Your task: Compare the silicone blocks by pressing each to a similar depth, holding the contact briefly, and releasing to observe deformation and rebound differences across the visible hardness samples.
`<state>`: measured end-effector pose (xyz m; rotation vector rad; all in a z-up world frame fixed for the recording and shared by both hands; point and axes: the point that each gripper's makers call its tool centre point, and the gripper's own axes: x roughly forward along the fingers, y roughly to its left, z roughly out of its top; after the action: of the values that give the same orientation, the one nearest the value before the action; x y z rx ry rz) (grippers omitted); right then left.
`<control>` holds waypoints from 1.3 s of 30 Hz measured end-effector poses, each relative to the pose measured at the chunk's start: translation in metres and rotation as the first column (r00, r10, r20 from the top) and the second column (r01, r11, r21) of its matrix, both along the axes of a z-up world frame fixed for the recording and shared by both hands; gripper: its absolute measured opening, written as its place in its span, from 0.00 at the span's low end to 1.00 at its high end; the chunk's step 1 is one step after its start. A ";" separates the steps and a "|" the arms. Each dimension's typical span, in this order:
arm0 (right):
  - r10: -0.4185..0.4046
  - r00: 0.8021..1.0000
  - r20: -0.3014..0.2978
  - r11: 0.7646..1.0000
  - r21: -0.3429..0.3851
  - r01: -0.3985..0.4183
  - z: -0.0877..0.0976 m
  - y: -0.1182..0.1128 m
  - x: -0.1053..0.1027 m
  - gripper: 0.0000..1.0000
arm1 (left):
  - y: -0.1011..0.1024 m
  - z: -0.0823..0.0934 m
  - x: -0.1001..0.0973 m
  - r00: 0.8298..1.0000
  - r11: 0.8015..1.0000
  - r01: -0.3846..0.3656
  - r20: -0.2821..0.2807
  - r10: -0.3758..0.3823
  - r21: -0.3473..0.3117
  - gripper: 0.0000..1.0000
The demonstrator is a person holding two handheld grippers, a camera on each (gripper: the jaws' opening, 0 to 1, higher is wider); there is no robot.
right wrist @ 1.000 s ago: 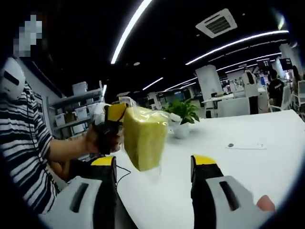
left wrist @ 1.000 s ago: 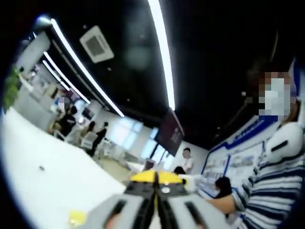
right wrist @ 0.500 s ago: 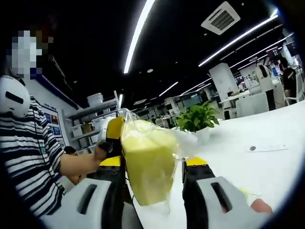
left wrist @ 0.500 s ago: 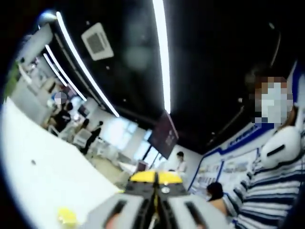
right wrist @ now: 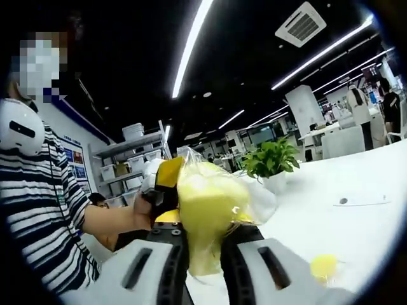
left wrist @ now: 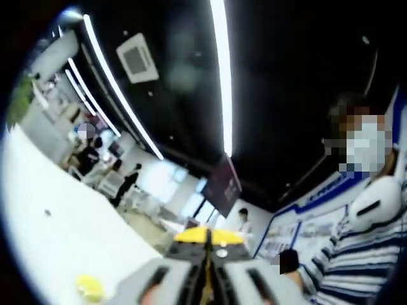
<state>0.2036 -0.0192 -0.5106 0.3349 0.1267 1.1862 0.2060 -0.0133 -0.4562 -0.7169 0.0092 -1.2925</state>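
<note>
A soft yellow silicone block [right wrist: 206, 203] in a clear plastic bag hangs in the air in front of the person. In the right gripper view my right gripper [right wrist: 205, 221] is shut on the block's lower half, and the block bulges above the jaws. The left gripper [right wrist: 164, 184] comes in from the left, held in a hand, and pinches the bag at the block's side. In the left gripper view the left gripper [left wrist: 207, 240] has its yellow tips pressed together, and what they hold is hidden there.
A white table [right wrist: 356, 229] lies below with a small yellow piece [right wrist: 324, 267] on it, the same yellow piece [left wrist: 89, 287] showing in the left gripper view. A potted plant [right wrist: 273, 162] stands further back. The person in a striped shirt [right wrist: 44, 210] is at the left.
My right gripper's jaws have closed from wide apart onto the yellow block, squeezing it narrower between them. The left gripper has stayed shut, holding the bag.
</note>
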 end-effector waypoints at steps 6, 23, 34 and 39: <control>-0.028 1.000 0.000 0.998 -0.064 0.027 -0.004 0.002 0.001 0.04 | 0.002 -0.006 0.003 1.000 1.000 -0.016 -0.011 0.016 0.010 0.00; -0.023 1.000 0.015 0.994 -0.111 0.025 -0.006 0.006 0.002 0.02 | 0.009 -0.009 0.006 0.999 0.999 -0.039 -0.017 0.040 0.016 0.00; -0.027 0.999 0.020 0.992 -0.119 0.029 -0.007 0.008 0.005 0.02 | 0.011 -0.011 0.008 0.999 0.999 -0.047 -0.022 0.047 0.019 0.00; -0.026 1.000 0.017 0.994 -0.105 0.028 -0.006 0.007 0.005 0.03 | 0.010 -0.009 0.008 0.998 0.999 -0.049 -0.030 0.049 0.005 0.00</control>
<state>0.2086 -0.0117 -0.5165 0.2344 0.1701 1.1507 0.2140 -0.0033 -0.4652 -0.7283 0.0189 -1.2340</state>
